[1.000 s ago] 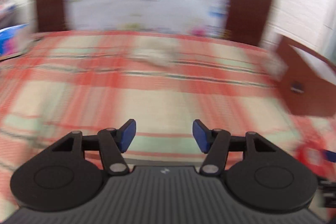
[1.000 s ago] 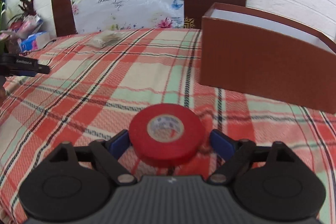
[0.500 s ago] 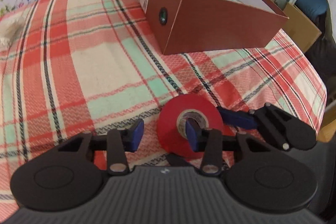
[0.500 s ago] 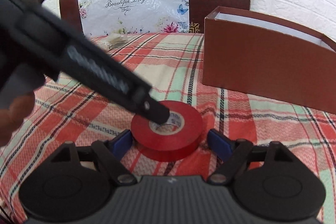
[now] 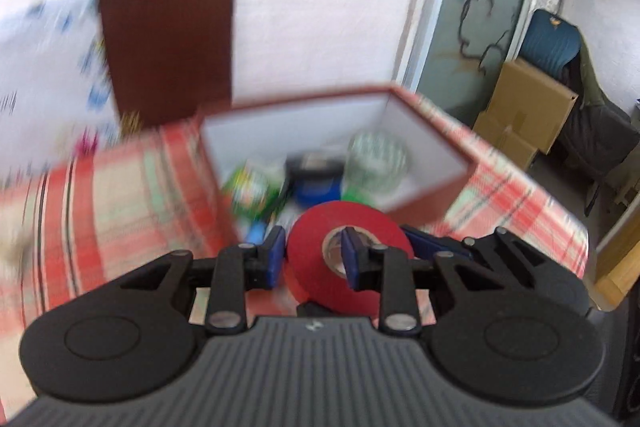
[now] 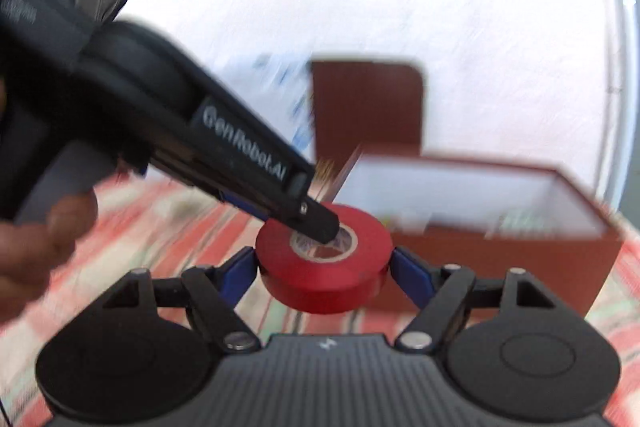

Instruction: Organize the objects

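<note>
A red tape roll (image 5: 356, 231) (image 6: 324, 267) is held in the air by both grippers. My left gripper (image 5: 310, 259) is shut on the roll's wall, one finger outside and one inside the core hole. My right gripper (image 6: 324, 269) is shut on the roll's outer sides. In the right wrist view the left gripper (image 6: 320, 223) reaches in from the upper left into the core. The brown box (image 5: 432, 155) (image 6: 520, 251), open on top with white inner walls, lies just beyond the roll and holds several small items (image 5: 376, 163).
The plaid tablecloth (image 5: 112, 195) covers the table. A brown chair back (image 5: 168, 51) and a floral cushion stand behind it against the white wall. Cardboard boxes (image 5: 528, 107) and a blue chair stand at the right, past the table's edge.
Both grippers closed on the red tape roll and lifted it off the cloth toward the brown box. The views tilted up; the box's inside now shows.
</note>
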Available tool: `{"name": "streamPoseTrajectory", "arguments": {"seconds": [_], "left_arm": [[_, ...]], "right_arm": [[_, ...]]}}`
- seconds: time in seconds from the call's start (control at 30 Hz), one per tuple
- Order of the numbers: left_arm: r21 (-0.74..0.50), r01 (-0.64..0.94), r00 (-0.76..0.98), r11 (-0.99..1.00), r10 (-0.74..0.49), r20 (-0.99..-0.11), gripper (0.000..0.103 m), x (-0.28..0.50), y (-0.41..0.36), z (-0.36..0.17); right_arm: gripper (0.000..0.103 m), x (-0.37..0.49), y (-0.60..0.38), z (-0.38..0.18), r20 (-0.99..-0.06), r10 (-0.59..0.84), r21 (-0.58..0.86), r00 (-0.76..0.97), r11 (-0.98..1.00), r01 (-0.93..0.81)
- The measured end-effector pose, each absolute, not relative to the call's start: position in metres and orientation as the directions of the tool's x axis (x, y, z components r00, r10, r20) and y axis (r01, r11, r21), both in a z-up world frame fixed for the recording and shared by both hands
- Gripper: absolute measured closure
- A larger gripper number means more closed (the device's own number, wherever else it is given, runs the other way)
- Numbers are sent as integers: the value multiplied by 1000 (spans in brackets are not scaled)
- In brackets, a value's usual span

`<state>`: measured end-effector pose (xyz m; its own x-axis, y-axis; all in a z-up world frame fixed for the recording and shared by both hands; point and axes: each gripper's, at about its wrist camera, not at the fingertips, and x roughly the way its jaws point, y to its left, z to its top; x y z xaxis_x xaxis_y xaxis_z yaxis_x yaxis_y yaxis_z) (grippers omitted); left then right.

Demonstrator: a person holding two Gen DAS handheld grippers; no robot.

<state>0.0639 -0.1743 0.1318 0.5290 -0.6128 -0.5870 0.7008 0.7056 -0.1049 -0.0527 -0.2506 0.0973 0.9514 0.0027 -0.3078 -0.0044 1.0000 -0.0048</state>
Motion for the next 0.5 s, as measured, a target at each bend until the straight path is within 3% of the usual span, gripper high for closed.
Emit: {"name": "streamPoseTrajectory", "arguments": {"seconds": [0.1,0.37,0.5], "left_arm": [[-92,698,551,710,-615,-564,71,83,-198,135],[-112,619,558,778,-535,-635,70,121,-217,100],[-123,614,558,779,-539,-630,68,108,-200,102]], "right_arm": [[27,-32,-269,107,-272,-54,-54,961,998,40],[28,31,-289,77,-377,-105,-34,920,994,100],[25,10,-287,75,-339,-97,-3,936,995,102]]}}
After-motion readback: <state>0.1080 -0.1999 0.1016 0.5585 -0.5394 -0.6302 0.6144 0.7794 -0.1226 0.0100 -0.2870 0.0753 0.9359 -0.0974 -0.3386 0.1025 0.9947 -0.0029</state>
